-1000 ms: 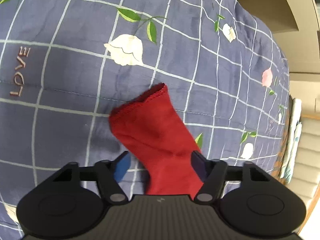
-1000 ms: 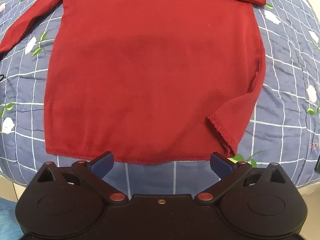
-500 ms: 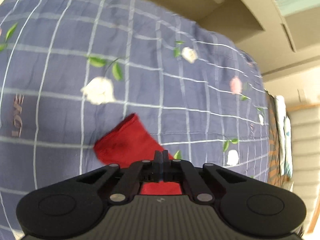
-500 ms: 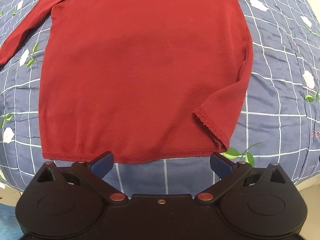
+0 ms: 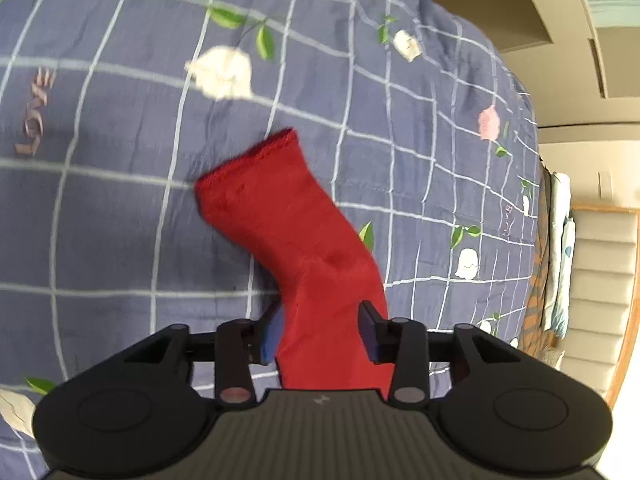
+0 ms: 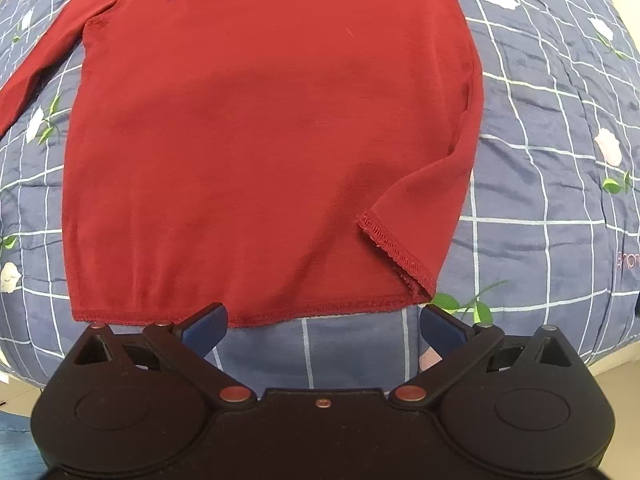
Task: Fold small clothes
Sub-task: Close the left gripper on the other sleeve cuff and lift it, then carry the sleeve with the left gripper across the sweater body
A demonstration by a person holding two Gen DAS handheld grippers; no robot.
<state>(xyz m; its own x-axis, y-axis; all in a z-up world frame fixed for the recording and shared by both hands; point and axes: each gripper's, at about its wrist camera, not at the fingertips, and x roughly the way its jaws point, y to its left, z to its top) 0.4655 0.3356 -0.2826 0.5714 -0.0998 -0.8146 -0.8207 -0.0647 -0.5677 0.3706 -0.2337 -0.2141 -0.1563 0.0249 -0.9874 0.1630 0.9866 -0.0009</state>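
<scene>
red knit sleeve (image 5: 292, 236) lies between the left gripper (image 5: 320, 332)'s spread fingers; right gripper (image 6: 322, 326), spread wide, hovers near the red shirt (image 6: 260, 140)'s hem on the blue checked quilt (image 6: 560, 160).

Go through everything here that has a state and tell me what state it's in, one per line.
left gripper: partly open, fingers on either side of the sleeve
sleeve: lying between the fingers, cuff pointing away
right gripper: wide open, holding nothing
red shirt: spread flat, one sleeve folded across the top
bedspread: smooth under the shirt
</scene>
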